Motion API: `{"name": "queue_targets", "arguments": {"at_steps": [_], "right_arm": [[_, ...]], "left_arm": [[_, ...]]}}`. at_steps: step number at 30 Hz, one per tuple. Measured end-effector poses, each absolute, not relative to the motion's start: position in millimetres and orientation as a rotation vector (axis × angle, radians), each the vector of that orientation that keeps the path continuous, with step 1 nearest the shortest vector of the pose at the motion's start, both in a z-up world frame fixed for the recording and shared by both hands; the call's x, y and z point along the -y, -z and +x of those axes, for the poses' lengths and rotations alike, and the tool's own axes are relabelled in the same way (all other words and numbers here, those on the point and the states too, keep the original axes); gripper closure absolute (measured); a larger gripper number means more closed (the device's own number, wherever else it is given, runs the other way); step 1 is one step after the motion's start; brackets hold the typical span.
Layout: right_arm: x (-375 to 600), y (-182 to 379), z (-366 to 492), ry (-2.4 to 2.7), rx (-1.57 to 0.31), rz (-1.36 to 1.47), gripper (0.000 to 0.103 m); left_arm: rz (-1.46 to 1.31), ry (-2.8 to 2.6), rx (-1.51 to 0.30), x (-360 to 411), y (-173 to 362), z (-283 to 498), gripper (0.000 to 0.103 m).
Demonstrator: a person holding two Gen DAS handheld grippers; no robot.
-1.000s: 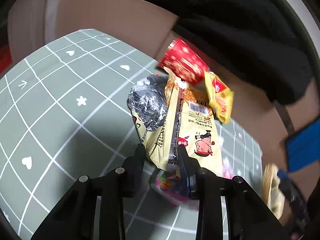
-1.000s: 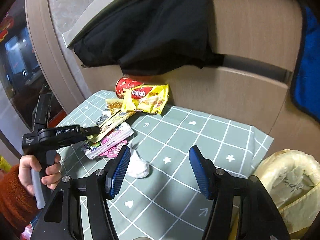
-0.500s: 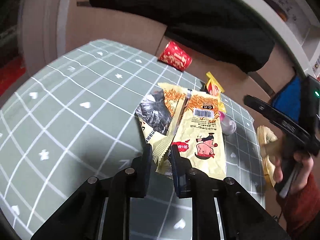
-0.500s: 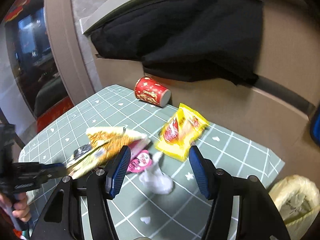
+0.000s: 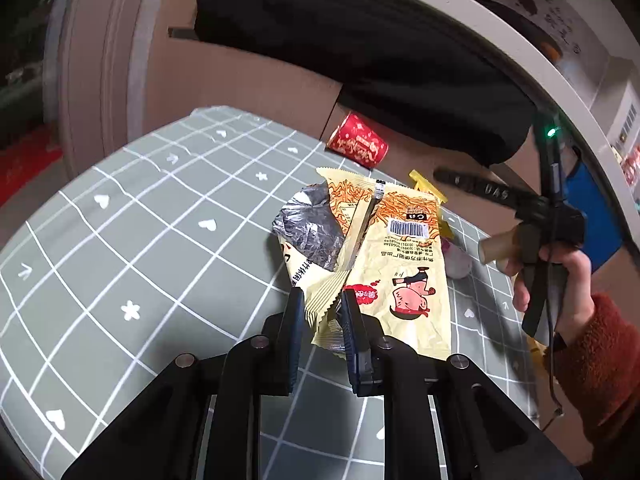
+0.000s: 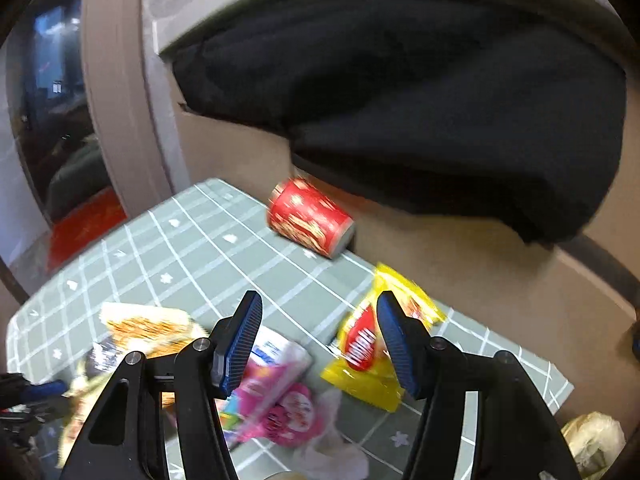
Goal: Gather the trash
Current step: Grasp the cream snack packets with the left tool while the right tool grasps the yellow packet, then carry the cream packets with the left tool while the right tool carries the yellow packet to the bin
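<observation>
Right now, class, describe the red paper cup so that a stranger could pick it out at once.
Start at the grey-green checked tablecloth and follow it to the far edge, below the black cloth draped on the wood panel. The red paper cup lies there on its side, the only round item; the other litter is flat wrappers.

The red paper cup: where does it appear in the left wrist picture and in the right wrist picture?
Left wrist view: the red paper cup lies on its side at upper centre, at the table's far edge.
Right wrist view: the cup lies at centre, slightly left, above the open right gripper.
Shared landmark: the black cloth hangs just behind the cup in both.
</observation>
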State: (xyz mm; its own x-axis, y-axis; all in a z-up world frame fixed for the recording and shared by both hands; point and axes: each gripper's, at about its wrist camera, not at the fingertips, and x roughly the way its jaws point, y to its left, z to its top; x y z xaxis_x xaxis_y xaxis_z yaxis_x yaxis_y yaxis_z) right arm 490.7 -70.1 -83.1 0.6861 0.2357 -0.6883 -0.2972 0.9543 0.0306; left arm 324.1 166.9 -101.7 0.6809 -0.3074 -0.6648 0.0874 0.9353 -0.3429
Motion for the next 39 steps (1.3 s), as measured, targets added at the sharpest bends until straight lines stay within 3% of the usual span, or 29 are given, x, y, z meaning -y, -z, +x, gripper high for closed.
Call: {"name": "queue_targets", "arguments": {"at_steps": [14, 15, 16, 17, 20, 39], "right_arm": [[123.8, 153.0, 534.5, -0.233, -0.999, 0.148, 0.047], [124.3, 153.0, 532.7, -0.223, -0.993, 0.134, 0.049], [124.1, 151.9, 531.5, -0.211, -0.99, 0.118, 0.059], [123.5, 151.0, 530.3, -0.208, -0.994, 0.1, 0.076], [125.6, 142.8, 520.7, -0.249, -0.968, 0.074, 0.089], [196.6, 0.9, 361.0, -0.268, -0.602, 0.033, 0.092]], "left_arm": [[-0.273, 0.18, -0.69, -162.7, 83.5, 328.0, 0.084], [-0.273, 0.18, -0.691, -161.4, 83.1, 327.8, 0.084], [-0.275, 0.18, -0.693, -160.2, 82.6, 327.9, 0.084], [-0.276, 0.18, -0.694, -159.1, 82.5, 328.1, 0.084], [-0.273, 0.18, -0.685, -155.2, 78.3, 327.6, 0.084], [-0.098, 0.2, -0.441, -52.9, -22.0, 288.2, 0.084]]}}
